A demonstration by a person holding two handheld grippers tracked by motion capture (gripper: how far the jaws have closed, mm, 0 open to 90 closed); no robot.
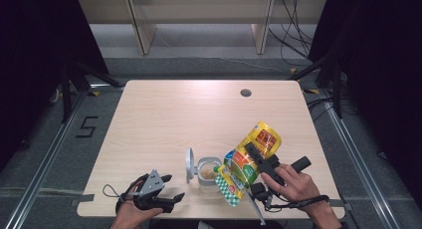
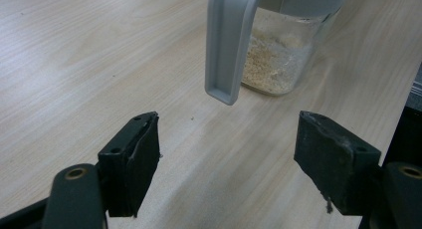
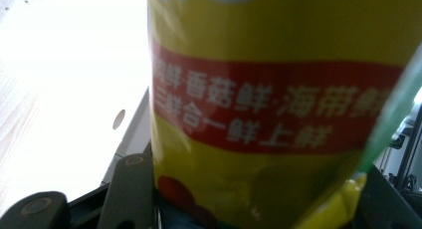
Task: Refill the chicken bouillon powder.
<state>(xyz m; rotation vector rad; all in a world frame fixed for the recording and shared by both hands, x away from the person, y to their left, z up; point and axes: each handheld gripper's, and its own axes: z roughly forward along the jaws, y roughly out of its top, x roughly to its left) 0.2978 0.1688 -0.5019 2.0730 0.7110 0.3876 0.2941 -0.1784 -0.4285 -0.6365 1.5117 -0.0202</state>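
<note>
Two black jaws of the left gripper (image 2: 229,159) stand wide apart with nothing between them, only bare wood of the table (image 1: 164,119). In the left gripper view a clear jar (image 2: 278,59) stands just beyond these jaws, with a low layer of pale beige grains at its bottom, and its grey lid (image 2: 226,45) hangs down open at the side of the jar, the lower end of the lid above the table. In the high view the left gripper (image 1: 166,188) is near the front edge of the table, to the left of the jar (image 1: 209,174), and the person's left hand (image 1: 130,211) holds it from below. The jaws of the right gripper (image 1: 253,154) are pressed on a yellow bag (image 1: 251,162) with red and green print; the right gripper view shows the bag (image 3: 278,114) close to the camera between the two jaws, with a red band and white characters on it. The bag is lifted above the table and tilted, its upper end toward the far right and its lower end, with a green and white checked edge, down beside the right side of the jar. I cannot tell whether the bag touches the jar. The person's right hand (image 1: 293,184) grips the handle of the right gripper near the front right part of the table, and a cable goes from it around the wrist.
</note>
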